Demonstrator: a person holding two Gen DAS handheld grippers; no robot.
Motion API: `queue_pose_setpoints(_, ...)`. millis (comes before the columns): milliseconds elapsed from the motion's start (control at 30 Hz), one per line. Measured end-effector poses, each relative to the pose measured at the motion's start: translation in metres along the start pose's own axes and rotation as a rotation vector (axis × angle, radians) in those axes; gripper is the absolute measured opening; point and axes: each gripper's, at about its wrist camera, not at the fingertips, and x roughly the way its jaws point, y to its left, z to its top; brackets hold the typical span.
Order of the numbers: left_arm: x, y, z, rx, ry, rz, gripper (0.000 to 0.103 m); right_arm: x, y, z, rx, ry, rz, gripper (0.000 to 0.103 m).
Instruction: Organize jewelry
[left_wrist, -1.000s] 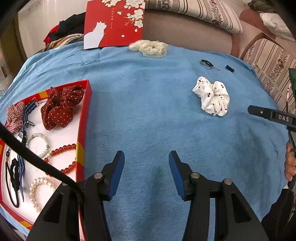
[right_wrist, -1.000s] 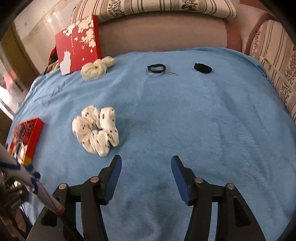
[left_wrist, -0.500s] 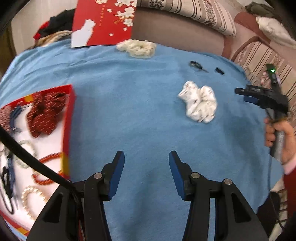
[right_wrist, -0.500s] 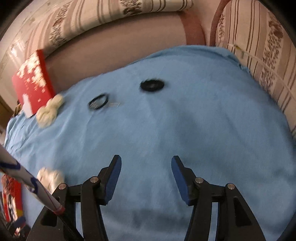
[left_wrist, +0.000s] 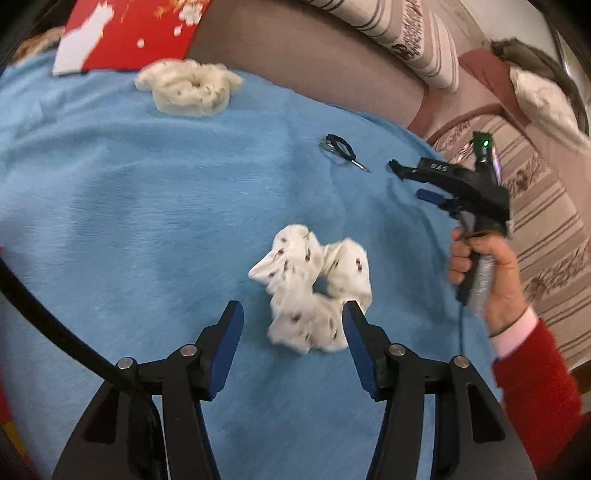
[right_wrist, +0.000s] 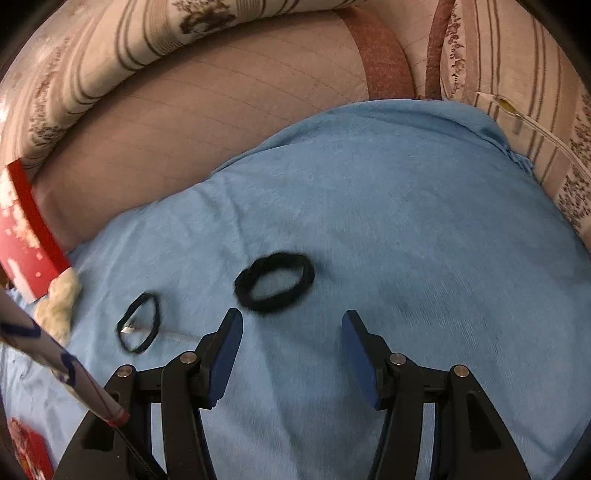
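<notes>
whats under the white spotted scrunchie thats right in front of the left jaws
The white spotted scrunchie lies flat on the blue blanket, and blanket shows through its centre hole. Anything directly beneath its folds is covered by the fabric and cannot be seen.

My left gripper (left_wrist: 291, 325) has the spotted scrunchie (left_wrist: 314, 291) just ahead between its fingers; the plain scrunchie (left_wrist: 188, 88) lies far behind-left. My right gripper (right_wrist: 291, 325) faces the thick hair tie (right_wrist: 275, 282), the thin one (right_wrist: 139, 328) to its left (all on the blanket (right_wrist: 406, 229)).
</notes>
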Motion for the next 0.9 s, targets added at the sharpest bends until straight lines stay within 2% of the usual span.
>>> queue_pose_setpoints(167,0.022,-0.001,0.004,-0.032,0.029,-0.026,0.053,0.015,0.001,0.012,0.032,-0.014,-0.001,0.059)
queue_pose_setpoints(200,0.024,-0.002,0.004,-0.034,0.028,-0.02,0.049,0.016,0.001,0.014,0.035,-0.019,0.005,0.044)
queue_pose_setpoints(233,0.026,-0.002,0.003,-0.035,0.027,-0.013,0.027,0.018,0.002,0.015,0.034,-0.016,0.008,0.03)
queue_pose_setpoints(267,0.029,-0.002,0.003,-0.039,0.044,-0.017,0.006,0.02,0.002,0.016,0.034,0.0,0.019,0.008)
queue_pose_setpoints(300,0.03,-0.001,0.001,-0.055,0.062,-0.034,0.007,0.021,0.002,0.016,0.036,0.009,0.027,0.005)
queue_pose_setpoints(467,0.006,0.003,-0.003,-0.078,0.032,-0.042,0.007,-0.003,0.008,0.002,0.005,-0.005,0.072,0.002)
queue_pose_setpoints(667,-0.061,0.018,-0.018,-0.084,-0.054,-0.032,0.007,-0.069,0.032,-0.033,-0.097,-0.037,0.134,0.002)
queue_pose_setpoints(767,-0.101,0.035,-0.033,-0.094,-0.106,-0.007,0.007,-0.1,0.055,-0.053,-0.164,-0.047,0.16,0.002)
queue_pose_setpoints(900,-0.146,0.07,-0.056,-0.141,-0.165,0.063,0.007,-0.137,0.092,-0.084,-0.262,-0.049,0.222,0.002)
